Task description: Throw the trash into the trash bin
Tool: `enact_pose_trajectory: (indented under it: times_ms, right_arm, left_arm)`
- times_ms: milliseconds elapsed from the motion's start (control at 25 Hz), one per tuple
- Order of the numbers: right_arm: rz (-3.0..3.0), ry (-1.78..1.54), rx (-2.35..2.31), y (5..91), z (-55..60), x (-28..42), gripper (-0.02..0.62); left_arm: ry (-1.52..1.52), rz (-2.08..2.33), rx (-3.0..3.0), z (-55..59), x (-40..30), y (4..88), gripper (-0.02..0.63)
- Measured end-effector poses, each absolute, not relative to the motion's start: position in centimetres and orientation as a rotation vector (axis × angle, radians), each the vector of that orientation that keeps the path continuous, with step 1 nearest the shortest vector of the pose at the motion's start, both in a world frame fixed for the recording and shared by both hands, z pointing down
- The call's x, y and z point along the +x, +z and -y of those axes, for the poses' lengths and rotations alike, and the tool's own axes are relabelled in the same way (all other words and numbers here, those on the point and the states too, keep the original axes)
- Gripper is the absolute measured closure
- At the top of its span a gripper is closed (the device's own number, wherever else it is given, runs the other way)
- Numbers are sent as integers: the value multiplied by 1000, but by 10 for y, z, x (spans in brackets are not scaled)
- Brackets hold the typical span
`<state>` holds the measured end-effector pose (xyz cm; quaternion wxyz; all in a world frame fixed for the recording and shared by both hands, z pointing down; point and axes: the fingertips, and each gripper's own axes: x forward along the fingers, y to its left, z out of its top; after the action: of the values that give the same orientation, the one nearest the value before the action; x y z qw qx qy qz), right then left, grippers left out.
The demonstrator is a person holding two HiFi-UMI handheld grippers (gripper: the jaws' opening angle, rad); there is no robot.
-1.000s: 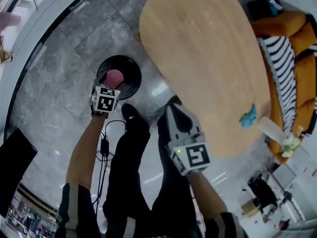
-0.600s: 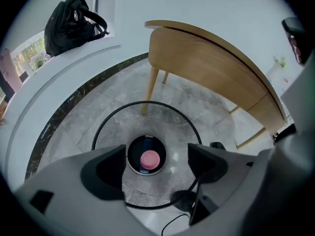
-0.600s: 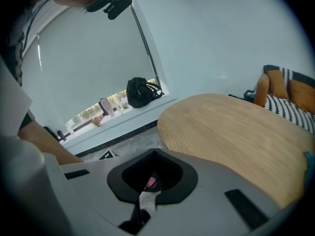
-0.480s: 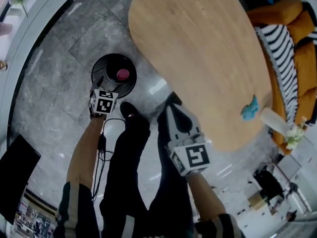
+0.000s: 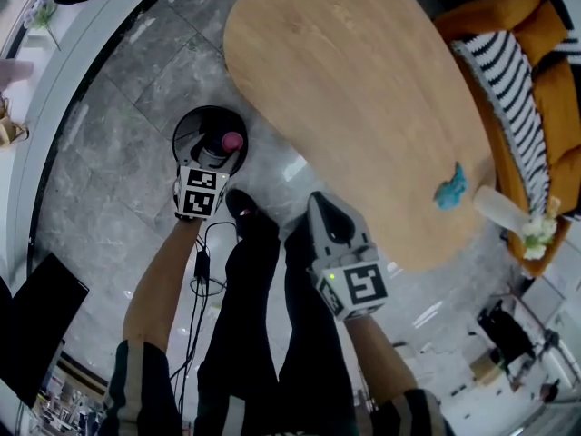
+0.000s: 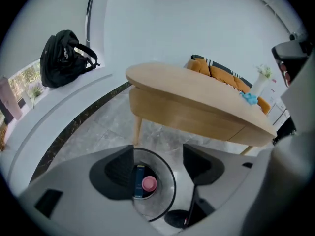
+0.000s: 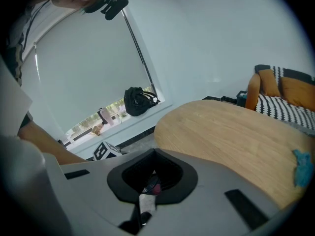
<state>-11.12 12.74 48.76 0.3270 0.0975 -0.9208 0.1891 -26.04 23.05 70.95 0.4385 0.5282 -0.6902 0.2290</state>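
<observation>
The black trash bin (image 5: 184, 127) stood on the grey floor, a pink-capped bottle (image 5: 232, 141) lying inside it. The left gripper (image 5: 211, 159) hung directly above the bin. Its jaws stood apart and had just been closing, with nothing between them. The right gripper (image 5: 320, 206), jaws together and empty, pointed at the wooden table (image 5: 363, 89), where a crumpled blue scrap (image 5: 451, 187) lay well apart from it.

The floor (image 5: 109, 134) is shiny grey stone. A big wooden bench (image 5: 363, 107) stands right of the left tool (image 5: 211, 160), with an orange couch (image 5: 508, 7) past it.
</observation>
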Motion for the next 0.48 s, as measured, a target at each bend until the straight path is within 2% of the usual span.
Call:
enact_pose_trajectory:
  times_ms: [40,200,240,280,480]
  right_arm:
    - [2420,488,263,484,-123,-109,595]
    - [2452,507,335,467,-98,-93,597]
    - [2456,528,364,462,-91,-87,597]
    - [2461,539,395,459,-83,-80,597]
    - [2478,531,522,453,-43,-37,595]
  left_arm:
    - [578,1721,1335,-223,-258,702,310]
    - [696,1741,1425,-194,-240,678,554]
    - [717,1734,1452,-187,-233,671,583]
    - [732,1722,1484,-179,-224,664,604]
    - [765,1667,1652,-133,-177,628,604]
